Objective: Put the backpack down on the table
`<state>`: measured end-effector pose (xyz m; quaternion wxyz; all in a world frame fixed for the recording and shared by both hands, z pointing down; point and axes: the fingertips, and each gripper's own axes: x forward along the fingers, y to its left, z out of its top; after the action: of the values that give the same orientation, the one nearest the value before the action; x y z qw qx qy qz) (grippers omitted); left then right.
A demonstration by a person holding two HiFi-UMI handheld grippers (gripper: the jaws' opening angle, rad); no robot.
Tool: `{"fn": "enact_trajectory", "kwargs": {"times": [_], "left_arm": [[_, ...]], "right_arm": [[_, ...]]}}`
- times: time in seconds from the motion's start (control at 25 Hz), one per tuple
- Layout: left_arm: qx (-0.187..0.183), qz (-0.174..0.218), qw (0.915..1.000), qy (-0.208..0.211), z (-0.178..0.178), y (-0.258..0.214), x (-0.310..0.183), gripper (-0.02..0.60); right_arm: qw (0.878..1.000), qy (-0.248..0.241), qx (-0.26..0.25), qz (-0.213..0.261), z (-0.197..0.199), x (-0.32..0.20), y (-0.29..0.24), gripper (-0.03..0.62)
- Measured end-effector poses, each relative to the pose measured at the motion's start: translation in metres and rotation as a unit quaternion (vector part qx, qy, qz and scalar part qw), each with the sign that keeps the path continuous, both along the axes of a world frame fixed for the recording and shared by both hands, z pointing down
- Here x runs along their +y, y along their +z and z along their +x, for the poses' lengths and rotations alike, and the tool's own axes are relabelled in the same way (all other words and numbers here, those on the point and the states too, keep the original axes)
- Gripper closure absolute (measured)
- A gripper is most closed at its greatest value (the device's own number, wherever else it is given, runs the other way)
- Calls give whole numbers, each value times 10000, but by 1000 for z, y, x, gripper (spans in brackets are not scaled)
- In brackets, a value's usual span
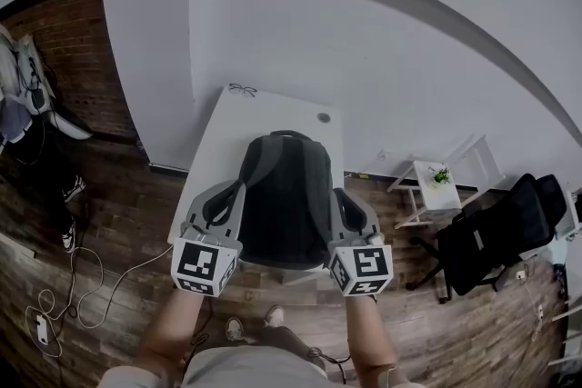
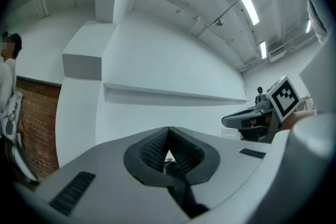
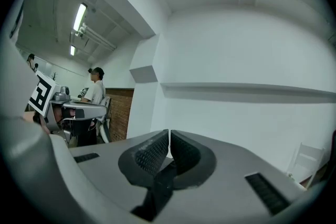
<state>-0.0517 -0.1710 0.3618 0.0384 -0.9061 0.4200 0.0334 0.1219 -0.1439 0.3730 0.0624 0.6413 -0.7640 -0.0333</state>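
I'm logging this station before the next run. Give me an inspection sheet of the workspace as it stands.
Surface: white table, mostly bare.
Job's things: dark backpack over the table's near end, hung by its straps; contact with the tabletop unclear.
Clutter: glasses and a small round object at the far end.
Grippers: left gripper and right gripper each shut on a backpack strap.
Cables: loose cables on the wooden floor, left of the table.
Surroundings: black office chair and white stand with a plant at right; brick wall at left.
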Motion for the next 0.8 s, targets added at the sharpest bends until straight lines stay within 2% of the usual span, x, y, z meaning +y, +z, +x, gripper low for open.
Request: {"fn": "enact_trajectory", "kwargs": {"times": [0.16,0.36,0.52,0.8], "left_arm": [[141,226,9996,-63,-23,-21,25,565],[297,290,9991,-99,-46,-36,52,565],[430,275,9986,-97,-46,-37,64,565],[342,239,9991,-35,-48,-34,70,565]], "right_arm": [[9998,50,-43,187,-8,24,-10,549],[9994,22,14,356,-24,54,-24,549],[9993,20,-52,382,-26,69,-26,549],[9992,85,-179,345,-25,81,-25,549]]}}
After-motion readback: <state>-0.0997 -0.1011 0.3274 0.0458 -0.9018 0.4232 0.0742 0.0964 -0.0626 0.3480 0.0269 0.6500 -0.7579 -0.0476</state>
